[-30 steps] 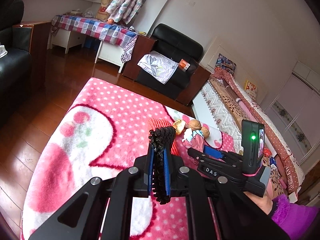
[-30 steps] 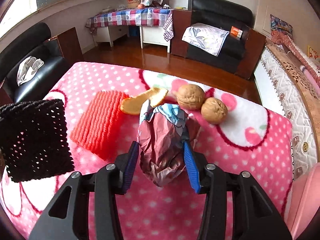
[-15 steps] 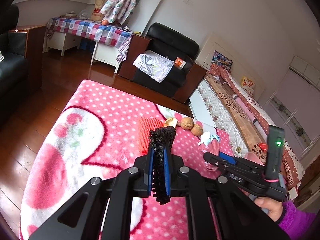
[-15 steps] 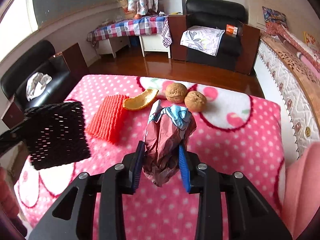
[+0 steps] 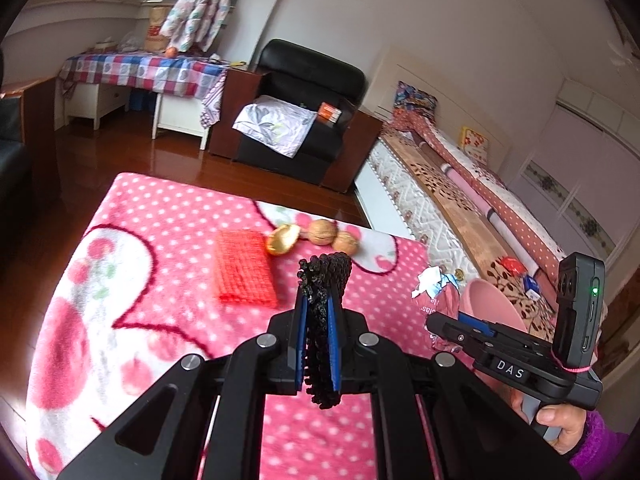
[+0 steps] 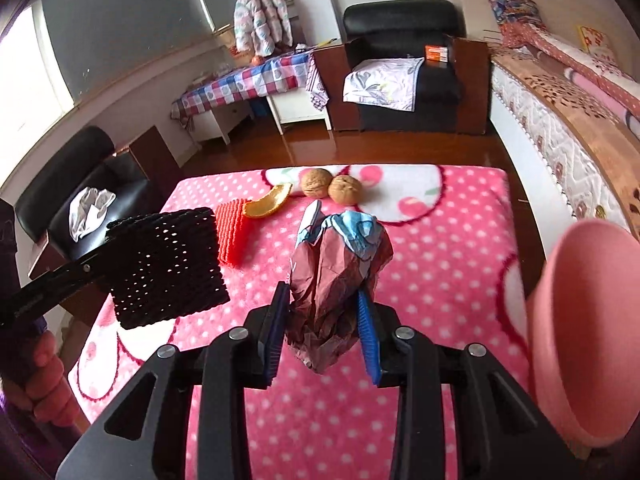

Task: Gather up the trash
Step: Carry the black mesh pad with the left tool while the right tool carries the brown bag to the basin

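My right gripper point(image 6: 324, 332) is shut on a crumpled maroon and blue wrapper point(image 6: 336, 276) and holds it above the pink polka-dot blanket point(image 6: 420, 264). The wrapper also shows in the left wrist view point(image 5: 436, 296), beside a pink bin point(image 5: 492, 308). The bin's rim point(image 6: 576, 320) stands just right of the wrapper. My left gripper point(image 5: 318, 344) is shut on a black mesh pad point(image 5: 326, 312), also seen in the right wrist view point(image 6: 168, 264). An orange peel point(image 6: 266, 204) and two walnuts point(image 6: 330, 188) lie at the blanket's far edge.
A red mesh pad point(image 5: 244, 270) lies on the blanket left of the peel. Beyond the blanket is a wooden floor point(image 6: 360, 148), a black armchair point(image 5: 304, 120) and a checkered table point(image 5: 140, 74). A bed point(image 5: 460, 208) runs along the right.
My right gripper closed on the wrapper, lifted it off the blanket and carried it right, near the pink bin. My left gripper rose and pulled back with the black pad.
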